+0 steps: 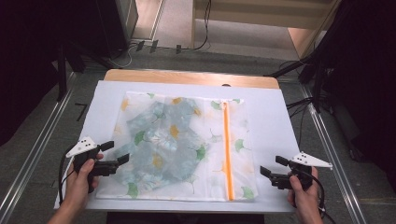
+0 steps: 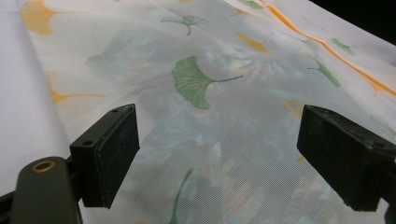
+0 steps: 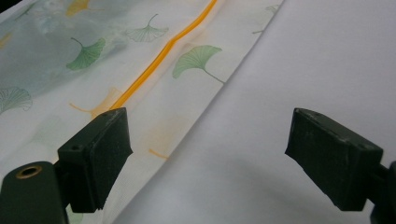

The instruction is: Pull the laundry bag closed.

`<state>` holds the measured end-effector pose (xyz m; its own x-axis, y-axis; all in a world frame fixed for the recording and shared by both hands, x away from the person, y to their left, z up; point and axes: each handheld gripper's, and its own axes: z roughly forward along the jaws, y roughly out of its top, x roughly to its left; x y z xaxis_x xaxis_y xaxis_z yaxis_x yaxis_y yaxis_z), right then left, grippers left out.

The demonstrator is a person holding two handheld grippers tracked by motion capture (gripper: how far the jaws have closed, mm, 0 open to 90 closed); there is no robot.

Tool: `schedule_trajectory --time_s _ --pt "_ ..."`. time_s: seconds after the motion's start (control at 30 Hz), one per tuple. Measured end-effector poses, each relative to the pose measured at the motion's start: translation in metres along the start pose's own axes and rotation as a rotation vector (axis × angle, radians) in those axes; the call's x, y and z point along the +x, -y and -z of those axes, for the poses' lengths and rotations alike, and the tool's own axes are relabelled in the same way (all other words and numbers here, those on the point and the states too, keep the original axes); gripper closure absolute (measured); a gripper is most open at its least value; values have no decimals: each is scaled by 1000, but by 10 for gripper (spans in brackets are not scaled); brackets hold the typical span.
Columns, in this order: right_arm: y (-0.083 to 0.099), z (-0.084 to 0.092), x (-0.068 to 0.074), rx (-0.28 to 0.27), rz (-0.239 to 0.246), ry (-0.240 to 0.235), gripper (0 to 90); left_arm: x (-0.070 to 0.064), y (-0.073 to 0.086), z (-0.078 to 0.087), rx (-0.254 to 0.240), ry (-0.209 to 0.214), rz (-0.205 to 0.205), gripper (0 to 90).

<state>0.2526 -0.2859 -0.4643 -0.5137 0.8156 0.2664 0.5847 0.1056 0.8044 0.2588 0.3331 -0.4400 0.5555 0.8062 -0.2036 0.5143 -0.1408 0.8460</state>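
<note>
Here we see the mesh laundry bag (image 1: 187,144) lying flat mid-table, its orange zipper (image 1: 227,149) closed. Our left gripper (image 1: 114,154) gapes over its left edge, the right gripper (image 1: 273,168) empty beside it; thin mesh may slip.

A white sheet (image 1: 107,95) covered most of a wooden table (image 1: 187,76), whose bare edge showed at twelve o'clock. The table stood on grey carpet (image 1: 42,140), with metal rails (image 1: 32,158) running along it at nine and three o'clock. Black cables (image 1: 203,28) trailed across the floor toward twelve, beside dark stand legs (image 1: 70,56) at ten o'clock.
</note>
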Motion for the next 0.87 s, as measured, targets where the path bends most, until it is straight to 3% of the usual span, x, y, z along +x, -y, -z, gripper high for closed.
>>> schedule_trajectory --time_s 0.2,0.33,0.43,0.57,0.7,0.87 --pt "7 17 -8 -25 -20 8 136 6 4 11 -2 -26 14 132" --pt "8 22 -13 -38 -34 17 140 9 1 19 -36 -55 21 133" --pt "8 31 -16 -75 -61 12 139 12 3 25 -36 -56 16 133" --pt "15 40 -20 -81 -72 29 139 19 7 30 -26 -64 27 132" --pt "17 41 -26 -90 -83 50 141 25 7 32 -54 -67 61 133" --pt "14 42 -24 -118 -71 48 141 22 4 34 -95 -49 46 133"
